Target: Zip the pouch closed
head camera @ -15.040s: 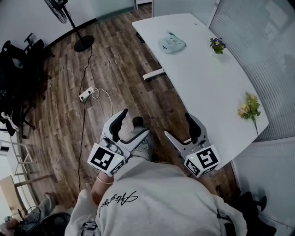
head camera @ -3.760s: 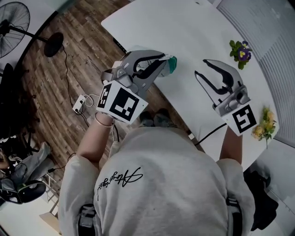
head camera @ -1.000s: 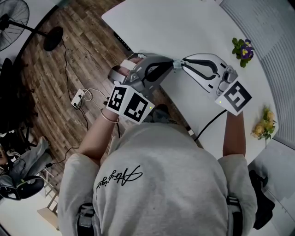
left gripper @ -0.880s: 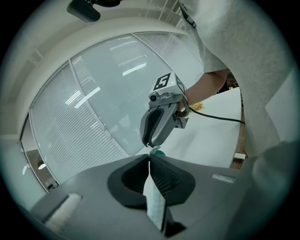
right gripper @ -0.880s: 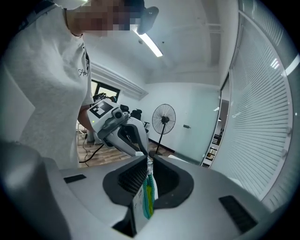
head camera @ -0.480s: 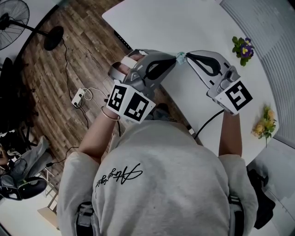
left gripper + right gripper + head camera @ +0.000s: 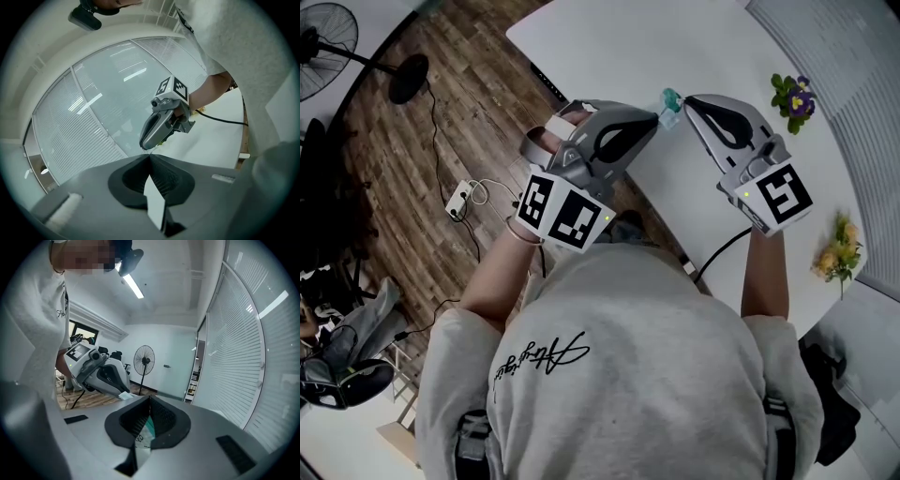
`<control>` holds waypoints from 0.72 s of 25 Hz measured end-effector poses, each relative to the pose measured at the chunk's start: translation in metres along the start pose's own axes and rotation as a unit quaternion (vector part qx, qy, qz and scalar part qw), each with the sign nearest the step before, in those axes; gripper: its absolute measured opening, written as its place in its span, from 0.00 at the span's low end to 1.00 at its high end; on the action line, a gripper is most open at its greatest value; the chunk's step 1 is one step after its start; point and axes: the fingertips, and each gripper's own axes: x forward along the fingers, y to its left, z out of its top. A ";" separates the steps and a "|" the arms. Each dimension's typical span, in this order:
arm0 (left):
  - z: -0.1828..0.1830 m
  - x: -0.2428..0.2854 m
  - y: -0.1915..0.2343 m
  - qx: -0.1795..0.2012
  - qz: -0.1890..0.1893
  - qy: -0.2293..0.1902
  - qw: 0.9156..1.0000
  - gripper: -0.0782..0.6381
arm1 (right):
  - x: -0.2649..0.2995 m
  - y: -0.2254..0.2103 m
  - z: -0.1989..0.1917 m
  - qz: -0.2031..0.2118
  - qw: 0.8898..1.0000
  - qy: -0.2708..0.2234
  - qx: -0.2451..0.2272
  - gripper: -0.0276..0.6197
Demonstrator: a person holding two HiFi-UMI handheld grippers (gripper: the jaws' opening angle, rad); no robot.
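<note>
Two grippers: both clenched on one small teal-and-white pouch, tips nearly meeting, upper centre of head view.
L gripper: jaws pressed together on a pale flap of the pouch; enters from left of frame, marker cube toward the person.
R gripper: jaws closed on the pouch's printed teal end, which shows betw. the pads in right gripper view; enters from right of frame.
Pouch: pinched betw. the two tips over the table's near edge, mostly hidden by them; zip can't be made out.
Table: white, curved, upper half of frame; black cable crosses its near edge.
Flowers: purple sprig on table, upper right; yellow bunch at right edge.
Floor: dark wood planks, left of frame, w/ standing fan upper left and power strip lower down.
Person: grey sweatshirt fills bottom centre.
</note>
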 end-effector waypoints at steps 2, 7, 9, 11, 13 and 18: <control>0.004 0.000 0.004 0.000 0.003 -0.005 1.000 0.11 | 0.001 -0.004 0.006 -0.011 1.000 0.000 -0.010 0.05; 0.011 -0.002 0.014 -0.006 0.015 -0.015 1.000 0.11 | 0.002 -0.012 0.021 -0.038 0.999 -0.002 -0.023 0.05; 0.012 -0.002 0.016 -0.010 0.017 -0.017 1.000 0.11 | 0.003 -0.014 0.024 -0.047 0.999 -0.002 -0.027 0.05; 0.013 -0.002 0.017 -0.015 0.018 -0.019 1.000 0.11 | 0.004 -0.018 0.025 -0.064 0.997 0.005 -0.031 0.05; 0.012 0.000 0.014 -0.022 0.016 -0.020 0.999 0.11 | 0.004 -0.021 0.023 -0.079 0.996 0.015 -0.032 0.05; 0.005 0.005 0.001 -0.039 0.009 -0.012 0.999 0.11 | 0.004 -0.020 0.003 -0.092 0.995 0.031 -0.033 0.05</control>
